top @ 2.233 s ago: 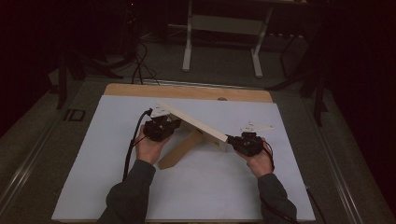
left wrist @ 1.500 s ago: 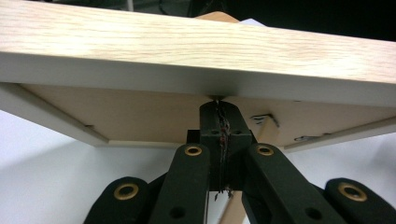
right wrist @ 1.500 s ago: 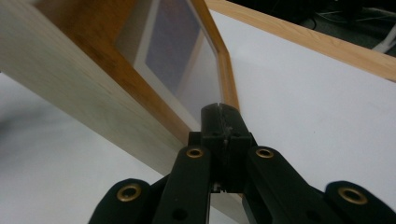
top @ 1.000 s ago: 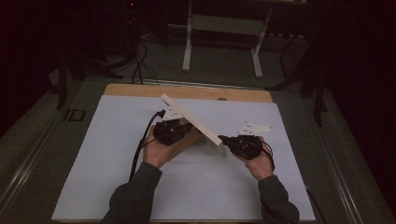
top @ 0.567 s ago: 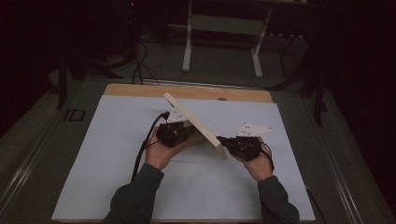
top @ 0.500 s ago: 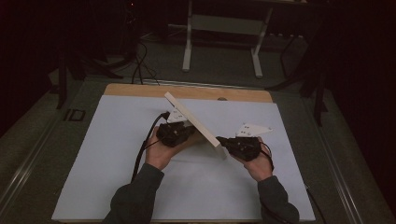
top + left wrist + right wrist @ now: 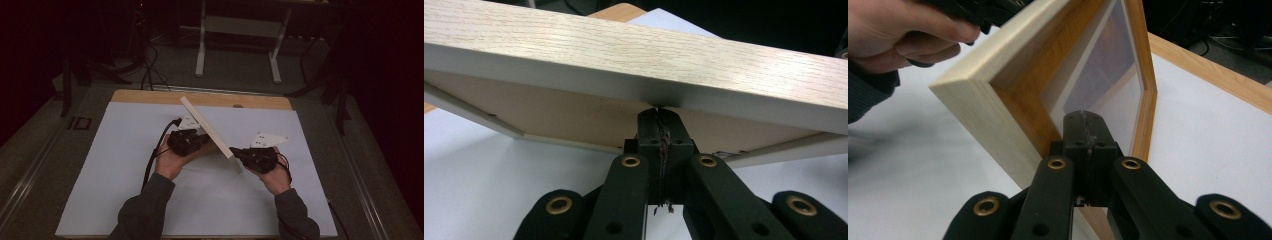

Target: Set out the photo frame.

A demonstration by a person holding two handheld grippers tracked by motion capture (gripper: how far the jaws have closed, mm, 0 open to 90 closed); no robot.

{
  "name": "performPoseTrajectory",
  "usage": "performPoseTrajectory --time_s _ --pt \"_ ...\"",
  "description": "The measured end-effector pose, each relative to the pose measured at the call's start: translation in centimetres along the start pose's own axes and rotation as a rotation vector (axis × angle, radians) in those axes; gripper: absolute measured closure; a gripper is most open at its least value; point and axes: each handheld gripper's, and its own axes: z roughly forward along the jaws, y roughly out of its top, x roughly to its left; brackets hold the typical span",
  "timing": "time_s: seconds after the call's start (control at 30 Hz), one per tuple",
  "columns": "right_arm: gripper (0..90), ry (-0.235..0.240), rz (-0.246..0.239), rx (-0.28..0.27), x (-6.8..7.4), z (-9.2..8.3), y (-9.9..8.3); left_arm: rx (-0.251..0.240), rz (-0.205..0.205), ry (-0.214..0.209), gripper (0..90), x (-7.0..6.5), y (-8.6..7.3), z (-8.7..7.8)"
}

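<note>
Holding both grippers steady, I am keeping a light oak-veneered wooden picture frame (image 7: pixel 207 127) tilted up off the white table sheet (image 7: pixel 125 200). My left gripper (image 7: pixel 658 116) is clenched tight, its closed tips pressing against the frame's pale backing just under the upper rail. My right gripper (image 7: pixel 1083 122) is likewise clamped shut, its tips wedged into the inner corner of the frame, right against the clear pane (image 7: pixel 1103 75). Whether either one is pinching anything I cannot tell. Beyond the right gripper, my left hand (image 7: pixel 903 32) is resting near the frame's top. I am judging the lift as done, with the turning over or setting down not yet done.
</note>
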Motion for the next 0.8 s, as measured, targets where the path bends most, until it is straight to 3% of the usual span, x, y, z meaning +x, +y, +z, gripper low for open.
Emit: performPoseTrajectory --time_s 0.43,0.8 --pt "90.0 0.011 -0.023 0.0 0.6 0.0 0.4 0.02 0.012 -0.026 90.0 0.6 0.0 0.4" --pt "90.0 0.035 -0.037 0.0 1.2 0.2 0.6 0.028 0.056 -0.024 90.0 -0.4 -0.1 0.1"
